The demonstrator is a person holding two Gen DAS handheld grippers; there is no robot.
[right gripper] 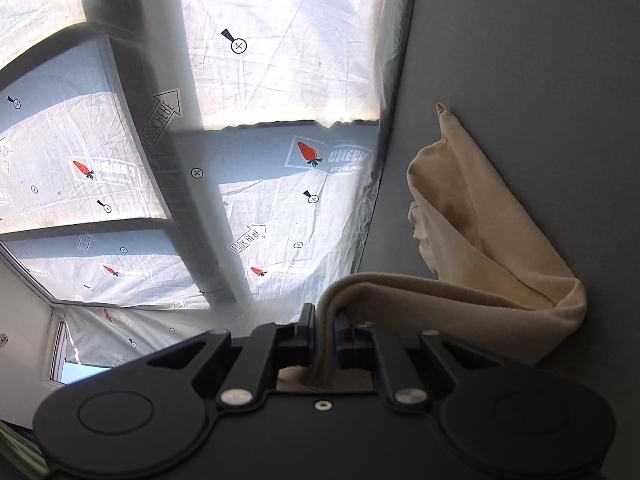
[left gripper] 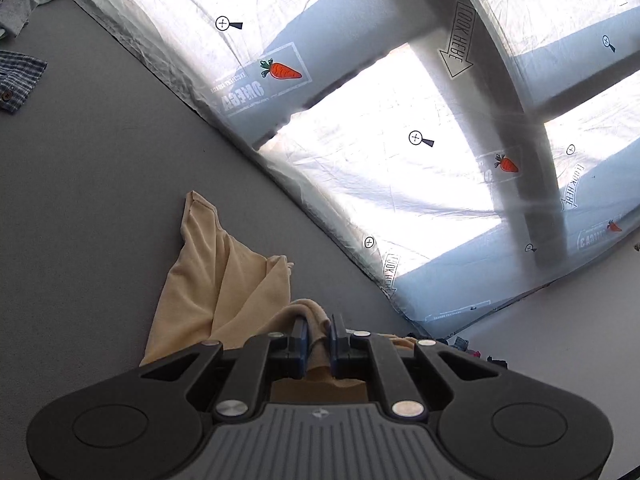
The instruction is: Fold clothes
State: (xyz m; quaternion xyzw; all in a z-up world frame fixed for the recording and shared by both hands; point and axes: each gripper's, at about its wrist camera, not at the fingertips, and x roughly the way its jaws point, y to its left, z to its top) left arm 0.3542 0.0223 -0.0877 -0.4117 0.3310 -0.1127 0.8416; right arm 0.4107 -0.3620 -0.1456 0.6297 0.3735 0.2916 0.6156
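Note:
A beige garment [left gripper: 224, 280] hangs from my left gripper [left gripper: 319, 326], which is shut on a bunched edge of it; the cloth trails down onto the grey table [left gripper: 100, 184]. In the right wrist view the same beige garment [right gripper: 472, 232] drapes to the right over the grey table [right gripper: 540, 60]. A fold of it is pinched in my right gripper [right gripper: 324, 320], which is shut. Both views are strongly tilted. The lower part of the garment is hidden behind the gripper bodies.
A blue checked shirt [left gripper: 18, 80] and a grey-blue garment [left gripper: 28, 4] lie at the table's far left. Behind the table edge hangs a translucent plastic sheet [left gripper: 400, 140] printed with carrots, lit through window panes. Dark clothes [left gripper: 472, 346] lie low at the right.

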